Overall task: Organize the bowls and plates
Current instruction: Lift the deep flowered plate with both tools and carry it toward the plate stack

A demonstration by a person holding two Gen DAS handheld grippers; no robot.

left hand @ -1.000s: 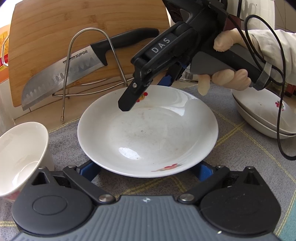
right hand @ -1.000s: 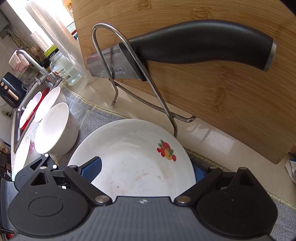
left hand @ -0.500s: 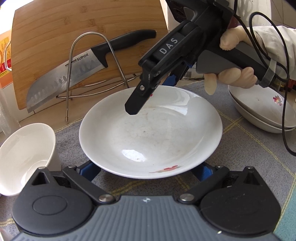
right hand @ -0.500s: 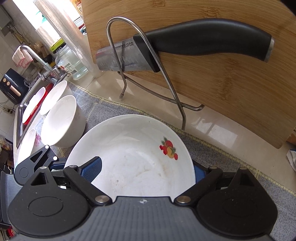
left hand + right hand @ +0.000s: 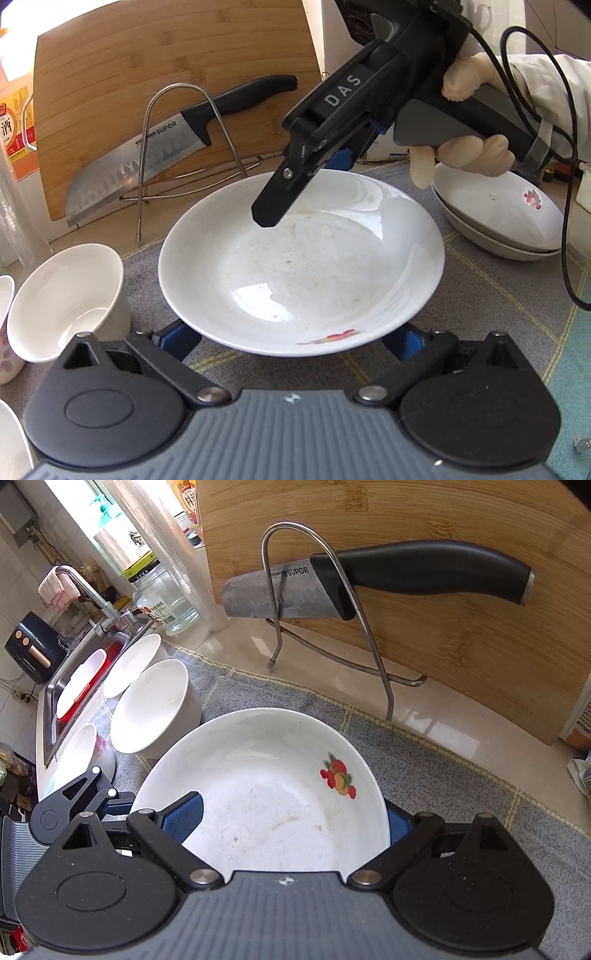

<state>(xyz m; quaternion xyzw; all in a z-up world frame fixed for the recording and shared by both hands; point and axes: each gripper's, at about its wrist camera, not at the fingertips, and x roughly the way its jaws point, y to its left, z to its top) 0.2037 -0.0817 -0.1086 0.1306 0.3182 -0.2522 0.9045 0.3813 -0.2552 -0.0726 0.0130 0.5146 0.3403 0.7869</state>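
In the left wrist view, the left claw point(image 5: 291, 341) stood wide, its fingers under the near rim of the plate point(image 5: 301, 273), pressing on nothing. The plate lay on the grey mat point(image 5: 480, 306), mid-worktop. The right claw point(image 5: 295, 184) hovered over its far rim.

In the right wrist view, the right claw point(image 5: 291, 821) gaped, the plate point(image 5: 258, 786) between its fingers, bowls point(image 5: 155, 709) beside it toward the sink edge.
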